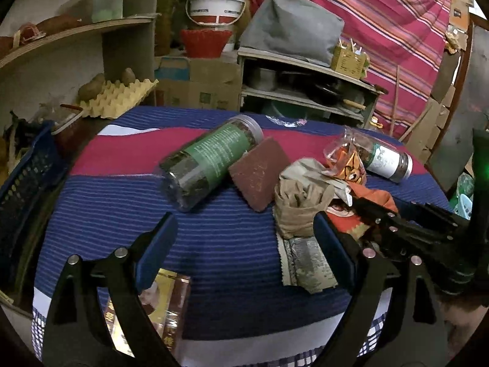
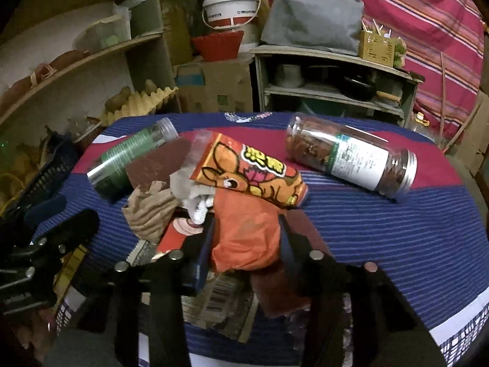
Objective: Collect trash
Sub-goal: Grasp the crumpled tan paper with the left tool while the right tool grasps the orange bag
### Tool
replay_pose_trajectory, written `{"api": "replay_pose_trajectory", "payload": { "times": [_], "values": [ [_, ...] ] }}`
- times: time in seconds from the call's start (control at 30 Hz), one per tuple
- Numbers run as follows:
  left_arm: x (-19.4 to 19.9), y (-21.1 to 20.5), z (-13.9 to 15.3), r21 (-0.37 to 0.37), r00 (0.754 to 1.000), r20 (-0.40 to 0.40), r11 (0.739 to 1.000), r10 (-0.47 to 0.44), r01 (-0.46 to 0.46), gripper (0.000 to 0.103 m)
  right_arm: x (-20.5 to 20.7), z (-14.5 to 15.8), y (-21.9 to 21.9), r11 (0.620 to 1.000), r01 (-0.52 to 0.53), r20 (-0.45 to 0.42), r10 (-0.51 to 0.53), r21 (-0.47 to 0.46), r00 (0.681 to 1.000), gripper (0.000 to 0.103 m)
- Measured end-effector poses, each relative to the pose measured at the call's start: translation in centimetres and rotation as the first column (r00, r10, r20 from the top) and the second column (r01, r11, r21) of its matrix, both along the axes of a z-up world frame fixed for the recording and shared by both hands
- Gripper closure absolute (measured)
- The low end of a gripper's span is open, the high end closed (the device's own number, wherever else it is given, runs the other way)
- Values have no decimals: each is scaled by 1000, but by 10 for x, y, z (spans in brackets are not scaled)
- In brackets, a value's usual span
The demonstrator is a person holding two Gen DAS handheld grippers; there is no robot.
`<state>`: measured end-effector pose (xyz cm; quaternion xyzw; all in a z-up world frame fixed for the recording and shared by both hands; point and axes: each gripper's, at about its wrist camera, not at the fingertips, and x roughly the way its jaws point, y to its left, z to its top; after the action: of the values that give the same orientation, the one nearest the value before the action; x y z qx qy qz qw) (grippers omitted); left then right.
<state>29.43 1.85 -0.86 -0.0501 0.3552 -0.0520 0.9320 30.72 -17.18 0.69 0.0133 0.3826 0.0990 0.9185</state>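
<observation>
Right tongs (image 2: pixel 244 241) clenched on orange wrapper (image 2: pixel 244 232) (lower part hidden behind pads); left tongs (image 1: pixel 244 244) released, spread wide over tabletop (image 1: pixel 229 260); gold packet (image 1: pixel 165 299) half-covered at lower left.

The left gripper (image 1: pixel 244 244) points down at a slant with its jaws wide apart and nothing between them, while the right gripper (image 2: pixel 244 238), just beside it and also slanted down, has its blue pads pressed on something orange.

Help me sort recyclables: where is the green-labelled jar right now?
The green-labelled jar lies on its side on the striped cloth, left of centre in the left wrist view, its flank against the brown abrasive sheet.
</observation>
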Motion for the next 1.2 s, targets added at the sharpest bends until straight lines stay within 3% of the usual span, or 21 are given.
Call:
{"api": "replay_pose_trajectory", "payload": {
  "times": [0.3, 0.53, 0.57, 0.6, 0.63, 0.7, 0.87, 1.2],
  "values": [
    [-4, -18, 0, -4, 999, 21, 999, -38, 38, 15, -31, 39, -26, 998, 12, 78, -17, 68, 997, 72],
    [14, -32, -10, -5, 998, 15, 998, -56, 56, 15, -40, 44, -40, 996, 21, 92, -29, 92, 995, 72],
    [16, -34, -13, -4, 998, 12, 998, -56, 56, 17, -39, 44, -41, 996, 20, 92, -28, 90, 995, 72],
    [18, -36, -15, -8, 998, 5, 998, -65, 65, 28, -39, 44, -42, 996, 20, 93, -28, 87, 995, 72],
    [21, -38, -18, -4, 997, -10, 997, -74, 74, 51, -39, 44, -43, 996, 20, 94, -28, 83, 995, 72],
    [24, -41, -22, -12, 995, -35, 996, -92, 92, 66, -37, 44, -46, 997, 21, 94, -28, 79, 995, 72],
    [18, -37, -18, -36, 995, -20, 995, -99, 98, 70, -38, 46, -53, 996, 28, 101, -36, 85, 994, 72],
    [-27, -30, 37, 3, 987, 128, 995, -95, 95, 70, -67, 76, -71, 994, 53, 196, -71, 95, 978, 72]
  ]
}}
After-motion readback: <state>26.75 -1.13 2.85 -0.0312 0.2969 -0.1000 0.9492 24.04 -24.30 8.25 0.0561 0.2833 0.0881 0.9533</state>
